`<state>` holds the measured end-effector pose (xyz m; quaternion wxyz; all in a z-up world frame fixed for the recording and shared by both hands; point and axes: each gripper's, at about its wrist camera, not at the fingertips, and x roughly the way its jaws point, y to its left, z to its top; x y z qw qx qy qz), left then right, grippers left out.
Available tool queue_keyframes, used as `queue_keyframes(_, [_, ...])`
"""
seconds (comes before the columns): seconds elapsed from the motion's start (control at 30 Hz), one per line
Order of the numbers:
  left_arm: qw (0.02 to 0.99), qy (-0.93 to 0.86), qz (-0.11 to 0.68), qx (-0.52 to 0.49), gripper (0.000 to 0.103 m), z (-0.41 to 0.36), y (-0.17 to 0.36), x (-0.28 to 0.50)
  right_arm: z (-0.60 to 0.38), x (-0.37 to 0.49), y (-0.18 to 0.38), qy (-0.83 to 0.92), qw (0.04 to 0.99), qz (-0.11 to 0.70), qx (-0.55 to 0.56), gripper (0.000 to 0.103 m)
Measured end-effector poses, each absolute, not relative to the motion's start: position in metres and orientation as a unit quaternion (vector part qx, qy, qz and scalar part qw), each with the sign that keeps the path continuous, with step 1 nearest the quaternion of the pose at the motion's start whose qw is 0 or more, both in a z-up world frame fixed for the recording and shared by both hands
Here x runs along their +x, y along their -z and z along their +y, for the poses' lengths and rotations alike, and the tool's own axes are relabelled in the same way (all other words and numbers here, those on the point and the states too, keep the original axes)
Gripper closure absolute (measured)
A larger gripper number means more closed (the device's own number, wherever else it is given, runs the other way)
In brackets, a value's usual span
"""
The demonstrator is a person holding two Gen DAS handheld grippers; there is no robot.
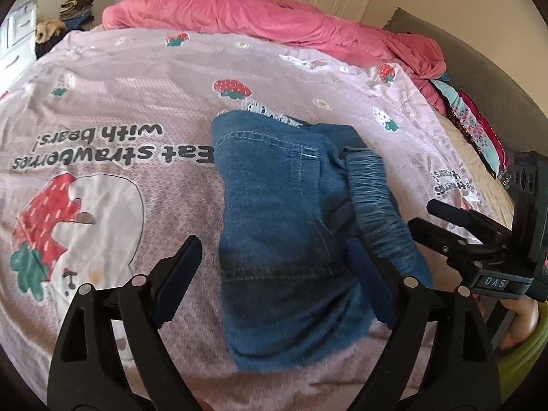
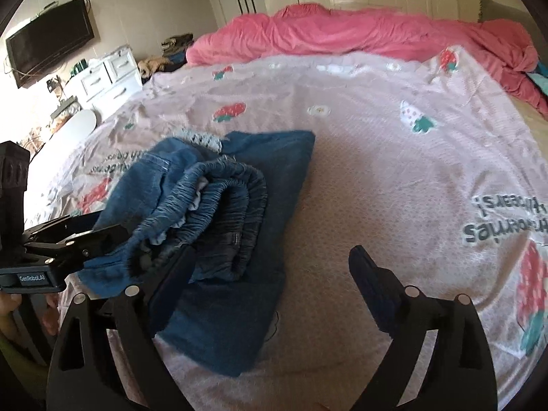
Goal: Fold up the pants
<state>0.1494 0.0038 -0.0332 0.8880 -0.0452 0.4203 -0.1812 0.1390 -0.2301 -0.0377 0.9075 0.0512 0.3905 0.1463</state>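
I've got the folded blue denim pants mid-frame on the pink strawberry-print bedsheet. Left gripper spread wide, straddling the fold. Right gripper also released, one finger on waistband, lower left.

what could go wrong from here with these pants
1. The elastic waistband is bunched and standing up on the folded pants, so the stack could slump open or end up lumpy.
2. Both the left gripper and right gripper are open right beside the denim; a finger could snag an edge and drag the fold crooked.
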Motion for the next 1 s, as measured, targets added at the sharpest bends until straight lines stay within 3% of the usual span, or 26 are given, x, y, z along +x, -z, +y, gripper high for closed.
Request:
queue_keyframes(0.2, [0.891, 0.188, 0.41, -0.044, 0.009, 0.004, 0.021, 0.13, -0.236, 0.114, 0.024, -0.141, 0.921, 0.359, 0.06, 0.011])
queue_keyframes(0.23, [0.892, 0.188, 0.408, -0.043, 0.009, 0.004, 0.019, 0.126, -0.236, 0.111, 0.022, -0.14, 0.923, 0.354, 0.061, 0.004])
queue_keyframes(0.63, [0.909, 0.166, 0.38, -0.045, 0.009, 0.014, -0.003, 0.081, -0.233, 0.048, -0.006, -0.127, 0.95, 0.281, 0.039, 0.004])
queue_keyframes(1.0, [0.915, 0.152, 0.372, -0.042, 0.009, 0.022, -0.001, 0.046, -0.222, 0.007, -0.004, -0.125, 0.949, 0.289, 0.034, 0.004])
